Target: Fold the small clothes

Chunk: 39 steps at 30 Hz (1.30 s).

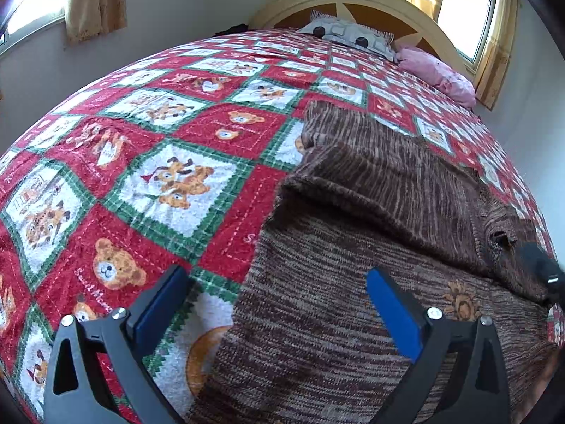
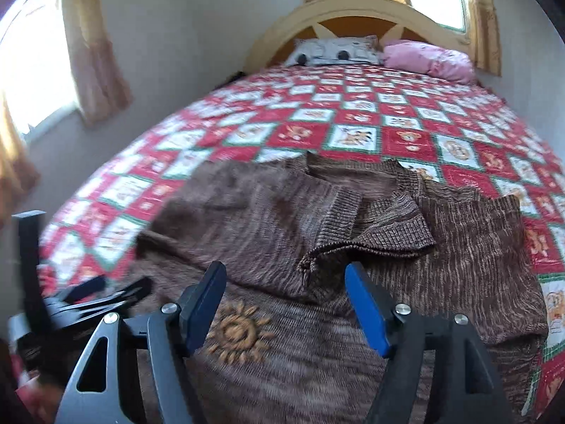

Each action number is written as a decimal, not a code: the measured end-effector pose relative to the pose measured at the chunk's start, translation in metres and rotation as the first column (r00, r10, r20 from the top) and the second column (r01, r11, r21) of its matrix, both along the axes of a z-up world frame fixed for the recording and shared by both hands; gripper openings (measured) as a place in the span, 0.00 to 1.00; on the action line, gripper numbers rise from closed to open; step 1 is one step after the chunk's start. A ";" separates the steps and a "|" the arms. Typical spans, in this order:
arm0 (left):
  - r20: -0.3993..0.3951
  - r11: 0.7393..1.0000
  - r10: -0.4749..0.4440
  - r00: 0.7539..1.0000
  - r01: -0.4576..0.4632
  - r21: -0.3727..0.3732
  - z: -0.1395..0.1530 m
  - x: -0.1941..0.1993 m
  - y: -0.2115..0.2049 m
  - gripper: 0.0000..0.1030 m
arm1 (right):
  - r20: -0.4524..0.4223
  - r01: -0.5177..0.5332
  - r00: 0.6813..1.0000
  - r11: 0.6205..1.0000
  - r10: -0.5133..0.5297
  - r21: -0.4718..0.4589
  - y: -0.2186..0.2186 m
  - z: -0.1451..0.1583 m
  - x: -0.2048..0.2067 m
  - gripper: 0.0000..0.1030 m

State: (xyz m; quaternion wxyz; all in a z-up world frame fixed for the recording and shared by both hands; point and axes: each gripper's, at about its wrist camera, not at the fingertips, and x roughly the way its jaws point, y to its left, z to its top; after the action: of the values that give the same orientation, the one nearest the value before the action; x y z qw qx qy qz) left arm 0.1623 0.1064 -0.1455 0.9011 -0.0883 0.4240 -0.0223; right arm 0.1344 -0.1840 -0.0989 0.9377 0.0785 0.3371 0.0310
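Left wrist view: left gripper (image 1: pixel 275 300) is held open above sweater (image 1: pixel 353 247); right gripper (image 2: pixel 286 304) is likewise spread open, empty.

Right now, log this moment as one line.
sweater: on quilt, sleeves folded in | left tongs: open, empty | right tongs: open, empty

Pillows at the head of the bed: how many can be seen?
2. The grey patterned pillow lies against the headboard, left of centre; the pink pillow lies to its right. Others may be hidden behind them.
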 end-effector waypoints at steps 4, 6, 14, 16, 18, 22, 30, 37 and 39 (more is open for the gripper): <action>-0.002 1.000 0.000 1.000 0.000 0.007 0.000 0.000 0.000 1.00 | -0.026 0.163 0.987 0.982 -0.161 0.092 -0.058 0.007 0.004 0.32; -0.002 1.000 0.000 1.000 0.000 0.009 -0.001 0.000 0.001 1.00 | -0.121 0.223 0.971 0.963 -0.206 0.151 -0.084 -0.005 0.021 0.30; -0.001 1.000 -0.001 1.000 0.001 0.006 -0.001 0.000 0.000 1.00 | -0.246 0.245 0.951 0.940 -0.186 0.238 -0.082 -0.034 0.077 0.16; -0.001 1.000 -0.002 1.000 0.002 0.004 -0.001 0.000 -0.001 1.00 | -0.264 0.217 0.953 0.943 -0.149 0.254 -0.074 -0.035 0.096 0.04; -0.001 1.000 -0.002 1.000 0.002 0.003 -0.001 0.000 -0.001 1.00 | -0.259 0.178 0.961 0.931 -0.095 0.317 -0.071 -0.036 0.119 0.04; 0.001 1.000 -0.001 1.000 0.001 -0.005 -0.001 0.000 0.000 1.00 | -0.176 0.065 0.984 0.869 0.026 0.490 -0.075 -0.031 0.131 0.05; 0.003 1.000 0.001 1.000 -0.001 -0.015 -0.001 0.000 0.001 1.00 | -0.172 0.051 0.985 0.921 0.017 0.385 -0.062 -0.033 0.059 0.05; 0.002 1.000 0.000 1.000 0.000 -0.012 -0.001 0.000 0.002 1.00 | -0.220 0.013 0.974 0.961 0.049 0.275 -0.037 -0.047 0.027 0.05; 0.002 1.000 0.001 1.000 -0.001 -0.012 -0.001 0.000 0.002 1.00 | -0.163 0.032 0.987 0.975 0.004 0.220 -0.051 -0.026 0.008 0.05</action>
State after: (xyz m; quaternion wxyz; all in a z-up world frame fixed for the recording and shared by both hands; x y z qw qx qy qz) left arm 0.1621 0.1080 -0.1460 0.9010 -0.0940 0.4227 -0.0248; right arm 0.1420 -0.2350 -0.1250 0.8927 0.1875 0.4061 0.0553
